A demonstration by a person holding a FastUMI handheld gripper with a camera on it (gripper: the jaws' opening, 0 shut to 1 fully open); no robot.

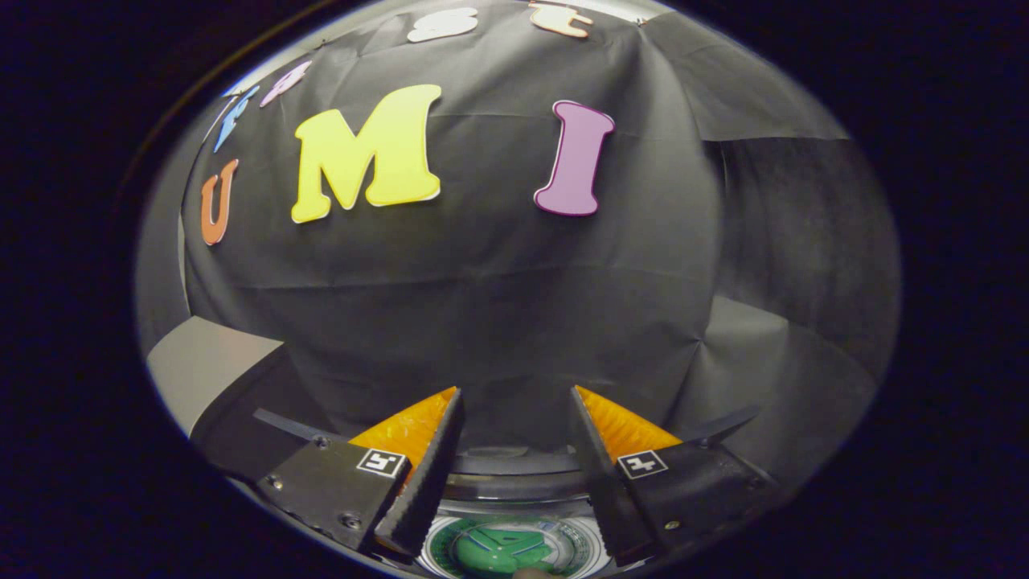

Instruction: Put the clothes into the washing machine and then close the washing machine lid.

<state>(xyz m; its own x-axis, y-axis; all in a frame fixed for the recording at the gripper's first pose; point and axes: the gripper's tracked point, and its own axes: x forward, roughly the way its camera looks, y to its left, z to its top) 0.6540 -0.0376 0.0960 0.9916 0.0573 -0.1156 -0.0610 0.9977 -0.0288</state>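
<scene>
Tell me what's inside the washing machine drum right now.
Between the open gripper fingers, low down, the washing machine rim curves across, with a green piece lying inside the drum. The fingers cover the rest of the drum, so I cannot tell what else it holds.

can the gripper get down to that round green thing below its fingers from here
Probably yes. The gripper is open with nothing between its fingers, and the round green patterned thing lies just below the gap, inside a dark curved rim. Nothing visible blocks the way down.
</scene>
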